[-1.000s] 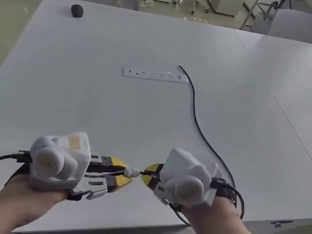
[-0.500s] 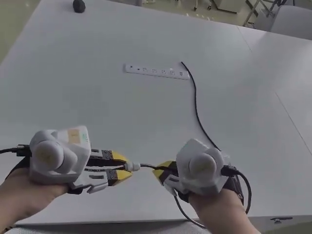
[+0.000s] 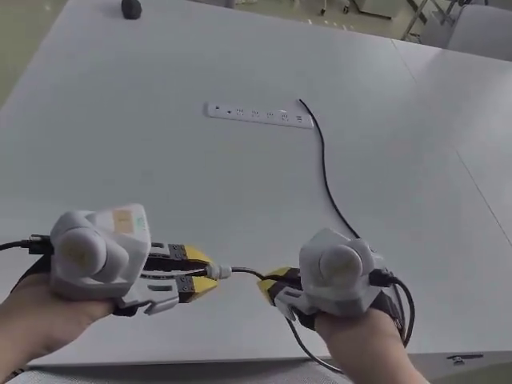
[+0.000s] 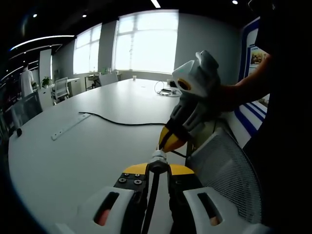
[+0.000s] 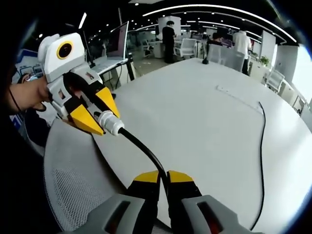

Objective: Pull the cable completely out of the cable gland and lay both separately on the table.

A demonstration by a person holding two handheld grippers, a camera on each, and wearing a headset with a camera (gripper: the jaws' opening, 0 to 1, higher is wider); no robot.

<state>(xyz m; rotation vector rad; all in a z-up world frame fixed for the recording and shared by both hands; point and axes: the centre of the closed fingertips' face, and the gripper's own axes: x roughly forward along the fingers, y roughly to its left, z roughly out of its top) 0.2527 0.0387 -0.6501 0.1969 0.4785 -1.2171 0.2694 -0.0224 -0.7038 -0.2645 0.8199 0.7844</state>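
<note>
The white cable gland (image 3: 218, 272) sits between the yellow tips of my left gripper (image 3: 204, 276), which is shut on it; it also shows as the white cable gland (image 4: 158, 161) and the white cable gland (image 5: 110, 122). A short black cable (image 3: 246, 274) runs from the gland to my right gripper (image 3: 268, 287), shut on the cable's other part. In the right gripper view the black cable (image 5: 144, 149) arcs from the gland down into the shut tips (image 5: 163, 176). Both grippers hover above the table's near edge.
A white power strip (image 3: 258, 115) lies mid-table with its long black cord (image 3: 326, 176) trailing toward the near right edge. A dark round object (image 3: 130, 9) sits at the far left corner. A mesh chair back (image 5: 68, 190) stands below the table edge.
The grippers have drawn apart sideways; a longer stretch of black cable now shows between the gland and the right gripper. The left gripper stays about where it was.
</note>
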